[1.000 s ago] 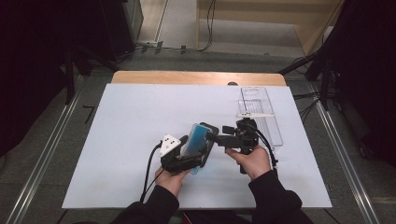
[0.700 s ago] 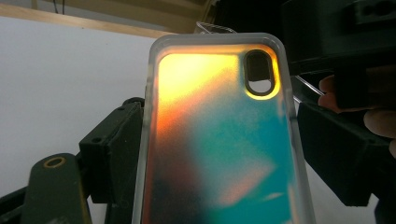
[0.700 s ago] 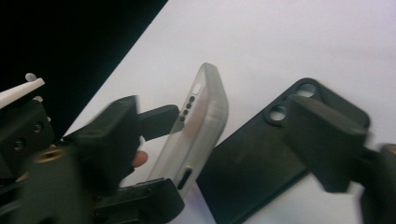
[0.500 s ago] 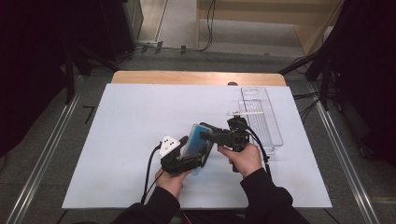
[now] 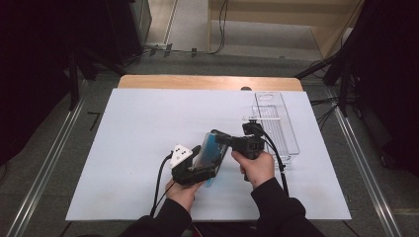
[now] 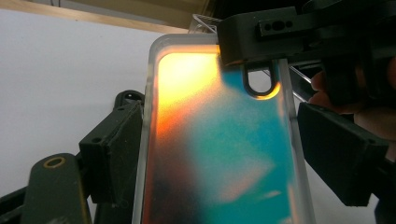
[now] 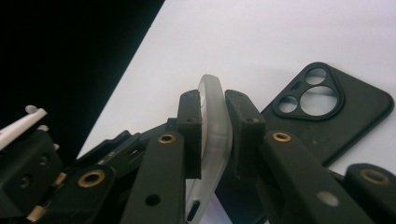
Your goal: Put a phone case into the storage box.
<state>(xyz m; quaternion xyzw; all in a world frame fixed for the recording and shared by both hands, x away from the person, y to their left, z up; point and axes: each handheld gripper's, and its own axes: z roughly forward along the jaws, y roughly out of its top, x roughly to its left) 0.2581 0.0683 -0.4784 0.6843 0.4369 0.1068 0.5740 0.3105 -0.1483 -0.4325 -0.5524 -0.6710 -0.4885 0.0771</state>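
A translucent phone case [image 5: 213,150] [image 6: 219,154], tinted orange and teal, is held tilted above the white mat. My left gripper [image 5: 205,162] [image 6: 224,144] is shut on it across its width, with a pad on each long side. My right gripper [image 5: 220,138] [image 7: 212,109] has just been closing and is now shut on the case's clear rim [image 7: 215,126] at the far end, by the camera cut-out. In the left gripper view, the right gripper [image 6: 254,51] clamps that top edge. A black phone case [image 7: 336,116] with round camera holes lies flat on the mat beneath.
A clear plastic tray [image 5: 276,123] stands at the right of the white mat [image 5: 123,148]. The table's wooden edge [image 5: 197,82] runs along the back. Cables trail from both grippers toward the person's sleeves.
The right gripper has moved left to the far end of the case and its jaws have closed on the rim. The left gripper and the case have stayed put.
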